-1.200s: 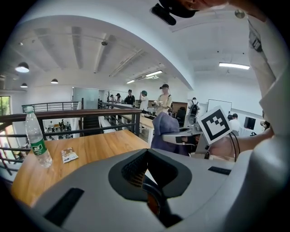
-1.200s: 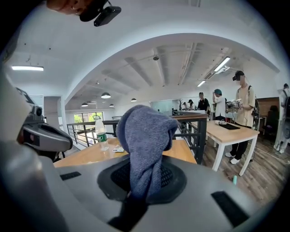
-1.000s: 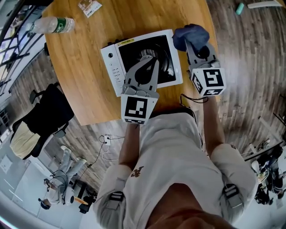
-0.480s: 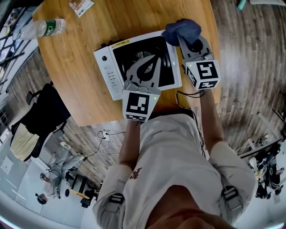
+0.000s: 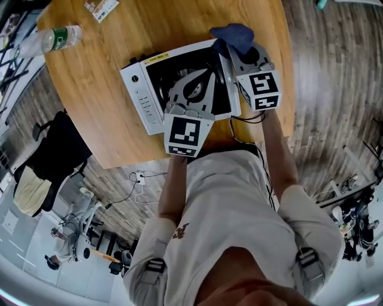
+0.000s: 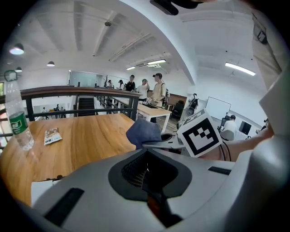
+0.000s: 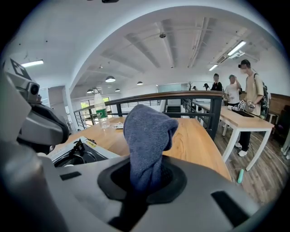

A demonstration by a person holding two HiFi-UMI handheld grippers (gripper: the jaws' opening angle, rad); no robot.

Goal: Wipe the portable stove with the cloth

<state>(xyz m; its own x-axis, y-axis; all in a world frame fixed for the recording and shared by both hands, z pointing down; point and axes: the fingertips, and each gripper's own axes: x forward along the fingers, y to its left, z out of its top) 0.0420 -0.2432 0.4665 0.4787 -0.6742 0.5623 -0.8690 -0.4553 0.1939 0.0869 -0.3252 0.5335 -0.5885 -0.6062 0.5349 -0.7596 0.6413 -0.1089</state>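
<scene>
The portable stove (image 5: 139,89), white with a black top and burner, lies on the round wooden table (image 5: 102,66). My left gripper (image 5: 210,70) hovers over the burner with its jaws shut and nothing in them. My right gripper (image 5: 237,49) is at the stove's far right corner, shut on a dark blue cloth (image 5: 233,34) that bunches out past the fingertips. In the right gripper view the cloth (image 7: 147,136) stands up from the jaws, with the stove (image 7: 77,156) low on the left. The left gripper view shows the cloth (image 6: 144,132) ahead to the right.
A plastic water bottle (image 5: 51,39) and a small leaflet (image 5: 100,7) lie at the table's far left. The table's near edge runs just behind the stove. A chair with a black jacket (image 5: 57,155) stands on the floor to the left. People stand in the background (image 7: 247,90).
My right gripper has carried the cloth forward and left, closer to the stove's far right corner. The left gripper has stayed over the burner.
</scene>
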